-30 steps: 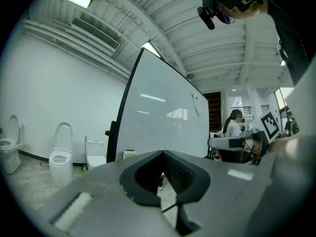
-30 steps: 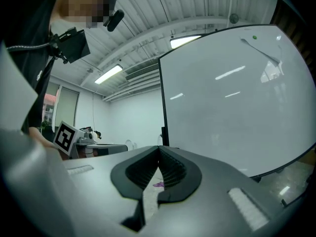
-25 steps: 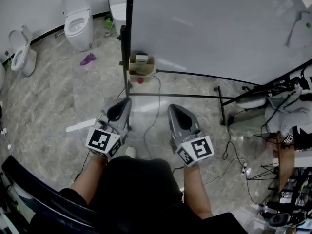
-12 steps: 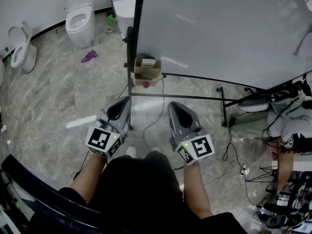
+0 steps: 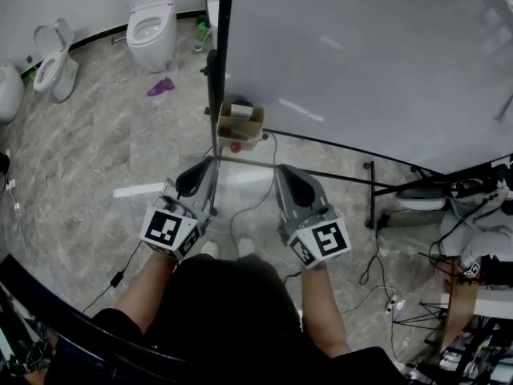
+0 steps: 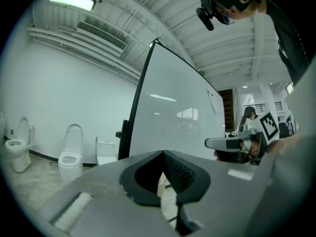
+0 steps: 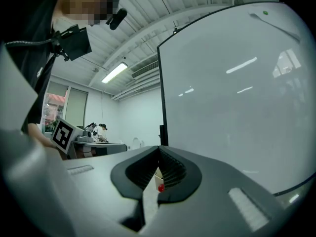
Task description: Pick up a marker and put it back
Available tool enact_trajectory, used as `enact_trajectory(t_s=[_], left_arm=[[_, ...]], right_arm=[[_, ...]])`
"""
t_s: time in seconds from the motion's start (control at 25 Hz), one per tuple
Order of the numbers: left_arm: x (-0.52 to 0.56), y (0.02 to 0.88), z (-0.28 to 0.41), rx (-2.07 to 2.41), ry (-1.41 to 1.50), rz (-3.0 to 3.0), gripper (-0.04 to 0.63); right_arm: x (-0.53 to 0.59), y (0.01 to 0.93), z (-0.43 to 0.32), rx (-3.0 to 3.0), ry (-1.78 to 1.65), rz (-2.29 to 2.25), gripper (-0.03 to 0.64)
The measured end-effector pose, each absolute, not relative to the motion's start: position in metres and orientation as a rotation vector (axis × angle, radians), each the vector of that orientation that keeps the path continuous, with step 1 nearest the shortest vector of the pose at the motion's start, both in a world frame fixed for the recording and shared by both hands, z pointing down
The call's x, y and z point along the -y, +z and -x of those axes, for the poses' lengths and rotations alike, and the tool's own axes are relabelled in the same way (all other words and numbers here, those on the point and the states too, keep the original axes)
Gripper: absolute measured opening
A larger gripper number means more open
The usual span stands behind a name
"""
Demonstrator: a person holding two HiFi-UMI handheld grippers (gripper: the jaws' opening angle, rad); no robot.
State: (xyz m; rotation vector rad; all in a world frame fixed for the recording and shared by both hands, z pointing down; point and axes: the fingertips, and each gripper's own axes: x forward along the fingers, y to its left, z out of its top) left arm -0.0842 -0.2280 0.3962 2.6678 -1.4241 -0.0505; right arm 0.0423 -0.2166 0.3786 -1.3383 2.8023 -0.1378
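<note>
I cannot make out a marker in any view. Low in front of the person, my left gripper (image 5: 207,165) and right gripper (image 5: 280,169) are held side by side, both shut with nothing between the jaws. They point at the foot of a large whiteboard (image 5: 361,54). A small cardboard box (image 5: 240,123) stands at the whiteboard's black post, with a white thing inside and a small red thing (image 5: 235,146) on the floor beside it. Through the right gripper's (image 7: 159,149) closed jaws, that red thing (image 7: 161,187) shows. The left gripper (image 6: 162,152) faces the whiteboard's edge (image 6: 138,98).
The whiteboard's black floor bar (image 5: 321,171) and cables (image 5: 256,187) cross the marble floor ahead. Toilets (image 5: 152,30) stand along the far-left wall, with a purple object (image 5: 160,87) near them. A white strip (image 5: 138,190) lies left of the grippers. Stands and equipment (image 5: 473,239) crowd the right.
The view has crept forward and right: the box, whiteboard post and toilets have shifted in the picture. Both grippers keep the same pose and stay shut.
</note>
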Motion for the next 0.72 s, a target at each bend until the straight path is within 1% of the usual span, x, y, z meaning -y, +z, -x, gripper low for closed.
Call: enact_trajectory(t_s=[0.28, 0.48, 0.72], left_arm=[[0.226, 0.396, 0.074, 1.565, -0.044, -2.606, 0.003], [0.213, 0.399, 0.066, 1.612, -0.039, -2.577, 0.003], [0.198, 0.404, 0.071, 1.682, 0.006, -2.522, 0.003]], right_arm=[[0.232, 0.388, -0.047, -2.902, -0.091, 1.224, 0.009], [0.246, 0.412, -0.049, -2.952, -0.078, 1.229, 0.011], [0.272, 0.442, -0.044, -2.982, -0.122, 1.233, 0.064]])
